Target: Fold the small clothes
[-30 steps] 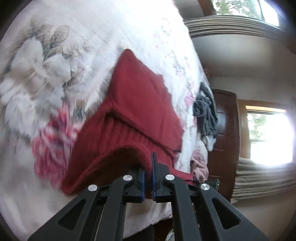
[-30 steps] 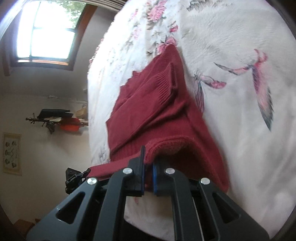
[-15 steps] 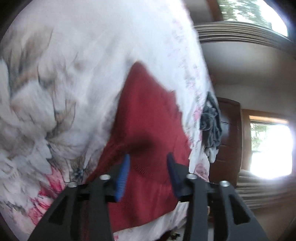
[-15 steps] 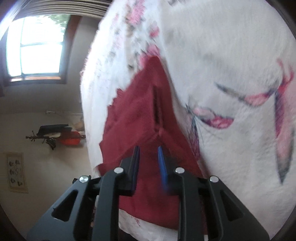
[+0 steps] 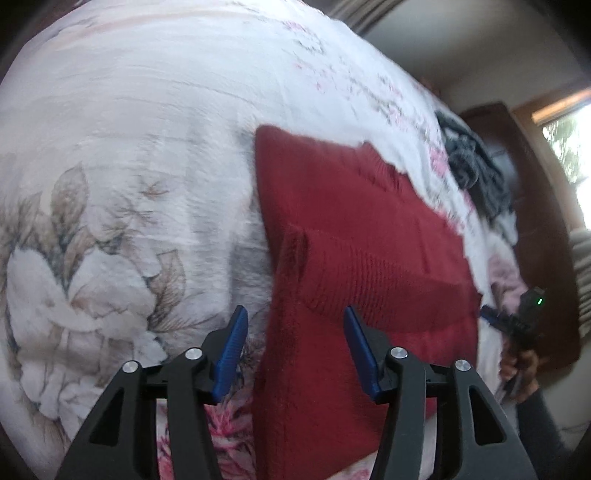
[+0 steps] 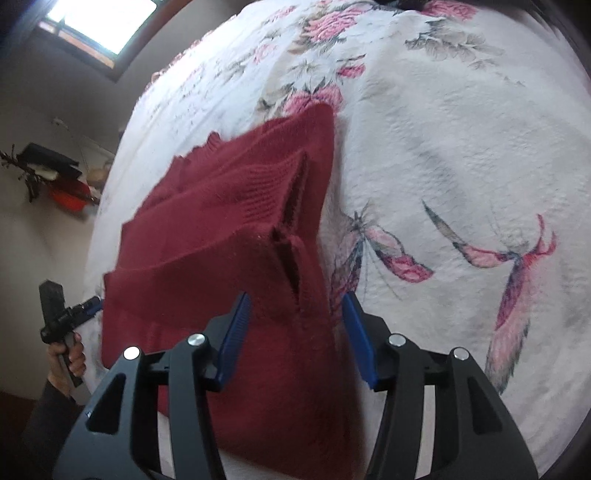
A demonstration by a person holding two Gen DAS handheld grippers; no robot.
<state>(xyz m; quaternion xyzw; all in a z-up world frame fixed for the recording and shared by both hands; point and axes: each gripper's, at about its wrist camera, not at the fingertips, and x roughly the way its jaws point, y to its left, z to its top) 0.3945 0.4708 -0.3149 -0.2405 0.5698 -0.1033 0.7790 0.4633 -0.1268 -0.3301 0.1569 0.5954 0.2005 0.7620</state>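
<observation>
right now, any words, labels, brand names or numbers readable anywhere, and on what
None can be read.
red sweater: no tag or label shows.
floral bedspread: printed flowers and birds only, no lettering.
left gripper and right gripper: no markings visible.

Daylight glares from the window [image 6: 101, 27], leaving the bedspread [image 5: 129, 129] softly lit, slightly motion-blurred, and fisheye-bent toward dark corners.

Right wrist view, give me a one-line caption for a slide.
Open right gripper poised over a folded red knit sweater lying on a floral bedspread.
</observation>
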